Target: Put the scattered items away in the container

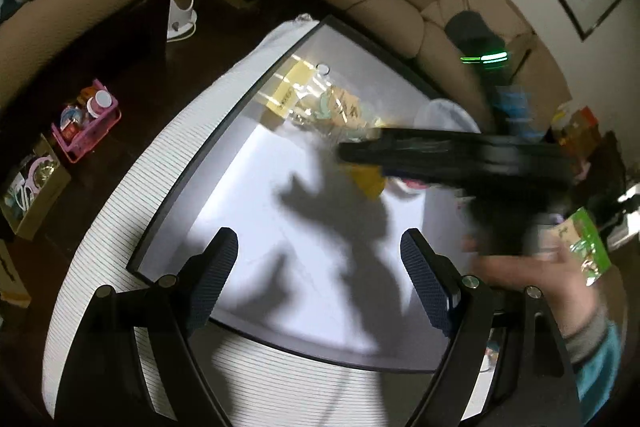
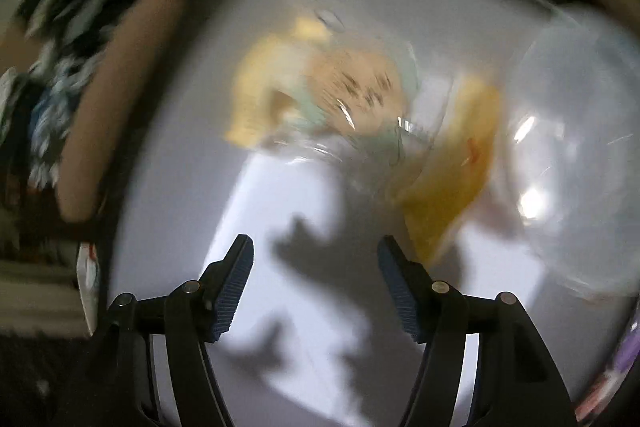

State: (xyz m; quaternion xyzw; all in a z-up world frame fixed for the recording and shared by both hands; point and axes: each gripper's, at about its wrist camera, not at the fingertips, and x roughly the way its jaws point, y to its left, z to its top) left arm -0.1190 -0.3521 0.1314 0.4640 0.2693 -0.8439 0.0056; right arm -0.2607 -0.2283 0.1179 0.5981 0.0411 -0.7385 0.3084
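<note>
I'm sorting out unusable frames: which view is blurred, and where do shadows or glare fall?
Right wrist view: heavily motion-blurred; the clear plastic container shows glare spots, and the yellow packet is smeared. Left wrist view: mostly sharp, only the right gripper crossing it is blurred. Both views: jagged dark shadows on the white tabletop.

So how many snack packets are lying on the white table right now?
2 visible: a clear packet with pale yellow contents toward the far edge, a yellow-orange packet beside the clear plastic container. Others may be hidden.
</note>
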